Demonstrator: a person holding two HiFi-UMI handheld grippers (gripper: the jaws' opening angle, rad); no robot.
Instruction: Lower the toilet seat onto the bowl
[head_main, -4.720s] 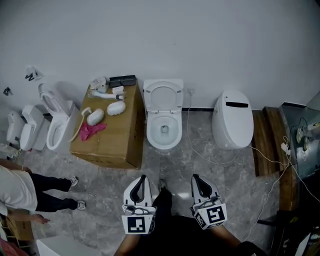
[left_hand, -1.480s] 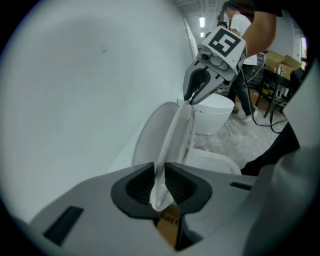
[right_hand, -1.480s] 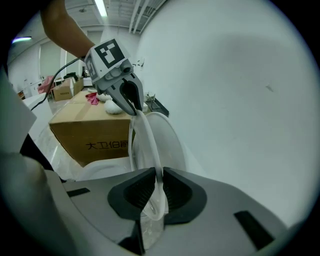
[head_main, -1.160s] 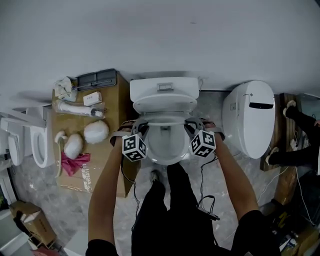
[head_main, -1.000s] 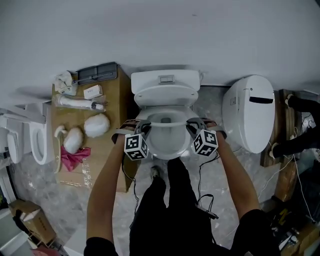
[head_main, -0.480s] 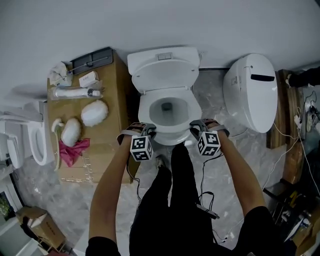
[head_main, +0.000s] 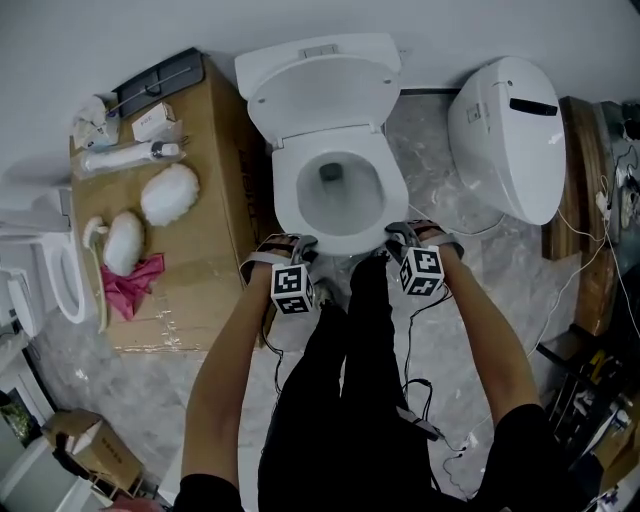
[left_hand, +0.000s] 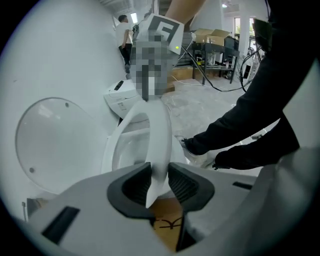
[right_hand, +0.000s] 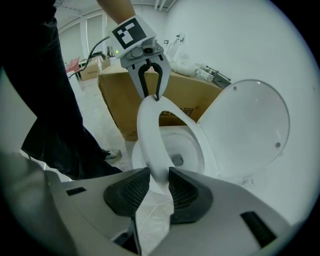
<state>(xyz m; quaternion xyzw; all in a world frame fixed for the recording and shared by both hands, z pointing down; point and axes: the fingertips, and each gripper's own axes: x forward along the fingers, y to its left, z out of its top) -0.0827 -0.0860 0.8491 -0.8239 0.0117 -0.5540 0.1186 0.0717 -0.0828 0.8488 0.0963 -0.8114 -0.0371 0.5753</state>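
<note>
Head view: seat (head_main: 344, 240) looks flat on bowl (head_main: 350, 205), lid (head_main: 320, 90) upright behind bowl; left gripper (head_main: 298, 244) and right gripper (head_main: 401, 233) straddle seat at bowl's front, jaws opening around it, so best to open fully, then back straight off without lifting seat.

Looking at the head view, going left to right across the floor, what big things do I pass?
toilet at the left edge → cardboard box → lid-up toilet → closed white toilet → wooden boards
</note>
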